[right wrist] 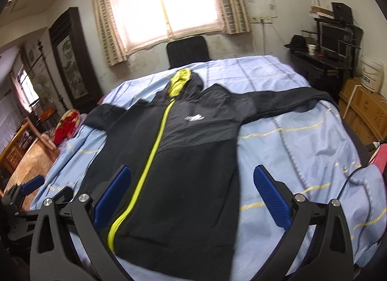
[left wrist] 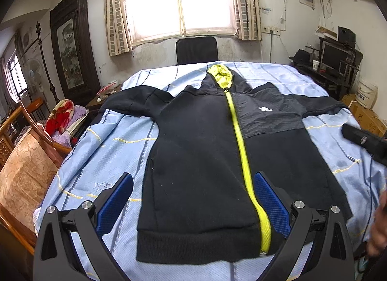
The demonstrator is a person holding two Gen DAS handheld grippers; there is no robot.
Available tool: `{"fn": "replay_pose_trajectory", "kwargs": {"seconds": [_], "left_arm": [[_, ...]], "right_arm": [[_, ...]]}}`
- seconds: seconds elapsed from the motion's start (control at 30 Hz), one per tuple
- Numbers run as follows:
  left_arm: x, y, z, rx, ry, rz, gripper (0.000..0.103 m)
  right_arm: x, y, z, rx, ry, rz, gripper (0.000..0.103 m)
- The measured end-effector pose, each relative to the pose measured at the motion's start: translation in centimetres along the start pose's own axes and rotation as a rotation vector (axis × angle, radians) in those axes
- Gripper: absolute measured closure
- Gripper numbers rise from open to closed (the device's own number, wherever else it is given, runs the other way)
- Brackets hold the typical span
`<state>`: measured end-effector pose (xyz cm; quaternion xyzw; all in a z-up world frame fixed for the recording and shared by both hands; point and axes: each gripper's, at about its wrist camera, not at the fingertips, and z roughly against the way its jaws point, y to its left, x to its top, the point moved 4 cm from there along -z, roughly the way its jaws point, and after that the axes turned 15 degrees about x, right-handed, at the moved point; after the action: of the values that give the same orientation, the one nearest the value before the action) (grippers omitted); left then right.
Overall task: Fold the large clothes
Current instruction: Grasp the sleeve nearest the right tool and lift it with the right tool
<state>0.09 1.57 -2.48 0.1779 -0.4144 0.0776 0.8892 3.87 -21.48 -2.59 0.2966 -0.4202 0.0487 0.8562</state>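
A black hooded jacket (left wrist: 200, 150) with a yellow-green zipper (left wrist: 238, 136) and hood lining lies flat, front up, on a light blue sheet (left wrist: 96, 150), sleeves spread to both sides. My left gripper (left wrist: 193, 182) is open above the hem, left of the zipper, with nothing between its blue pads. In the right wrist view the same jacket (right wrist: 193, 160) lies below my right gripper (right wrist: 192, 176), which is open over the jacket's lower right half. The left gripper's blue finger (right wrist: 32, 184) shows at that view's left edge. The right gripper's black body (left wrist: 365, 139) shows at the left view's right edge.
A black chair (left wrist: 197, 50) stands behind the table under the window. A wooden chair (left wrist: 26, 174) sits at the left, with a red flowered bundle (left wrist: 59, 115) behind it. Cardboard boxes (right wrist: 365, 111) and a dark desk (right wrist: 321, 68) stand at the right. A black cable (right wrist: 355, 184) lies on the sheet's right side.
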Motion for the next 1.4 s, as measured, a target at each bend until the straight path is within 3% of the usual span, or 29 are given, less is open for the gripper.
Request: {"fn": "replay_pose_trajectory", "kwargs": {"seconds": [0.07, 0.23, 0.33, 0.43, 0.53, 0.6, 0.63, 0.87, 1.07, 1.17, 1.3, 1.4], "left_arm": [[0.9, 0.3, -1.1, -0.003, 0.013, 0.002, 0.003], [4.3, 1.6, -5.5, -0.059, 0.075, 0.046, 0.003], [6.5, 2.0, -8.3, -0.092, 0.117, 0.08, 0.003], [8.5, 1.6, -10.9, -0.102, 0.143, 0.102, 0.003], [10.5, 0.7, -12.8, -0.104, 0.141, 0.096, 0.003], [11.6, -0.2, -13.8, -0.104, 0.139, 0.084, 0.003], [12.2, -0.7, -14.3, -0.102, 0.137, 0.078, 0.003], [15.6, -2.5, -19.2, -0.083, 0.166, 0.111, 0.003], [15.7, -2.4, -24.0, -0.05, 0.228, 0.164, 0.003], [14.2, -2.8, -26.1, -0.043, 0.267, 0.153, 0.003], [12.9, -3.0, -27.9, -0.017, 0.301, 0.106, 0.003], [12.2, -2.7, -28.8, -0.011, 0.33, 0.093, 0.003]], "right_arm": [[1.9, -1.3, 0.4, -0.005, -0.1, 0.056, 0.004], [6.5, -8.3, 0.3, -0.018, -0.112, -0.064, 0.004], [7.6, -14.3, -1.0, 0.018, -0.059, -0.289, 0.004], [8.9, -19.4, -2.1, 0.036, -0.063, -0.469, 0.004], [10.7, -23.7, -3.3, -0.017, -0.09, -0.572, 0.007], [11.8, -25.1, -4.1, -0.067, -0.095, -0.578, 0.019], [12.4, -25.7, -4.5, -0.077, -0.099, -0.584, 0.021], [14.5, -30.9, -8.9, -0.188, -0.14, -0.759, 0.021], [14.5, -33.4, -10.7, -0.24, -0.182, -0.762, 0.025], [13.9, -34.2, -11.5, -0.196, -0.197, -0.777, 0.034], [13.6, -34.5, -11.8, -0.144, -0.23, -0.794, 0.056], [14.4, -34.5, -10.8, -0.208, -0.268, -0.736, 0.072]]}}
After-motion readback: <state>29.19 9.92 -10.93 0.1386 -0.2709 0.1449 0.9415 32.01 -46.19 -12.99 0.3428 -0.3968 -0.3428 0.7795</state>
